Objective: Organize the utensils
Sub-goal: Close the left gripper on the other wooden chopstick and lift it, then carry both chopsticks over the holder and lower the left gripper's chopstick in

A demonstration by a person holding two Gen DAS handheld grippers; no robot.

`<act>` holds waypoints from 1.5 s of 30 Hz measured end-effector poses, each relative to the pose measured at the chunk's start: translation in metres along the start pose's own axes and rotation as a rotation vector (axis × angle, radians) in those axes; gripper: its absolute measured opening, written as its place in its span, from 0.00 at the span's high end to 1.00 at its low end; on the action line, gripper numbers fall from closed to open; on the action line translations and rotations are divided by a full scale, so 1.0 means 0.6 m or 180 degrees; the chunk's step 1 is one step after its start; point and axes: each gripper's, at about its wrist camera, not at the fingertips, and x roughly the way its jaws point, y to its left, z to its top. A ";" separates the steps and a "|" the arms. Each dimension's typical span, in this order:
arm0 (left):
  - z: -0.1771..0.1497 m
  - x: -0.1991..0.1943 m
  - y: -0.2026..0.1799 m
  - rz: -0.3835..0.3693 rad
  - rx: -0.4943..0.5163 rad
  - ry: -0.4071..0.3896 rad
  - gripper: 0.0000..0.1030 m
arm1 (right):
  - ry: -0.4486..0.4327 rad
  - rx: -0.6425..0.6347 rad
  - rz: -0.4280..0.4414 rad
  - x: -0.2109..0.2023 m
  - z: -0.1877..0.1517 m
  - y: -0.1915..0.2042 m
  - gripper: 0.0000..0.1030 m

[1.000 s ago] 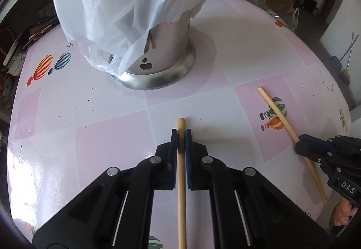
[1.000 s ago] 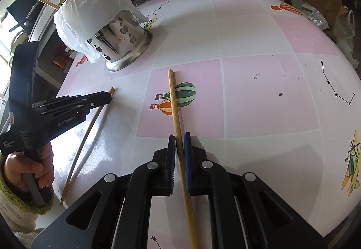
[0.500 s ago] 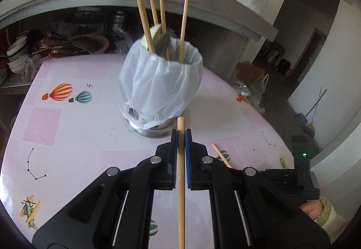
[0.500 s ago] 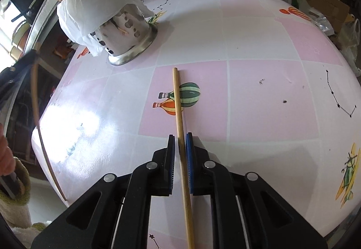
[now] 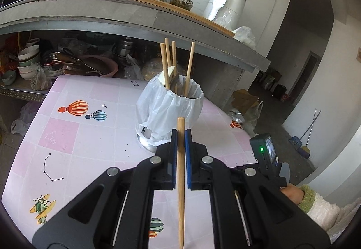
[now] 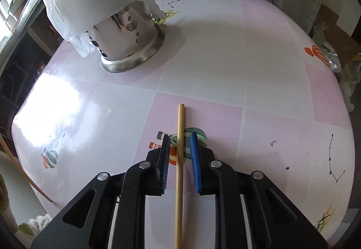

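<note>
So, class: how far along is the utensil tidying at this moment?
Done: four chopsticks stand in the bag-lined holder. In hand: the left gripper is shut on a fifth chopstick, pointing toward the holder. Left: another chopstick lies on the table between the right gripper's parted jaws, ungripped.
</note>
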 end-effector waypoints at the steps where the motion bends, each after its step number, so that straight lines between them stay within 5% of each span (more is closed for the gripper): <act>1: 0.000 -0.002 0.002 -0.0005 -0.0012 -0.0013 0.95 | 0.0010 -0.0026 -0.0048 0.000 0.002 0.003 0.89; 10: -0.005 -0.006 0.020 -0.0048 -0.0090 -0.0053 0.95 | -0.0091 0.0254 0.0138 -0.036 0.009 -0.020 0.94; 18: 0.011 -0.018 0.021 -0.0053 -0.0066 -0.0173 0.95 | -0.0908 0.0424 0.0461 -0.196 0.030 -0.031 0.94; 26: 0.107 -0.049 -0.011 -0.0134 0.0114 -0.0628 0.95 | -0.1475 0.0489 0.0680 -0.289 0.032 -0.036 0.94; 38: 0.291 -0.017 -0.065 -0.0304 0.0232 -0.1292 0.95 | -0.1527 0.0612 0.0792 -0.293 0.024 -0.070 0.94; 45: 0.336 0.062 -0.065 -0.0183 0.0202 -0.1349 0.95 | -0.1491 0.0655 0.0811 -0.281 0.035 -0.087 0.94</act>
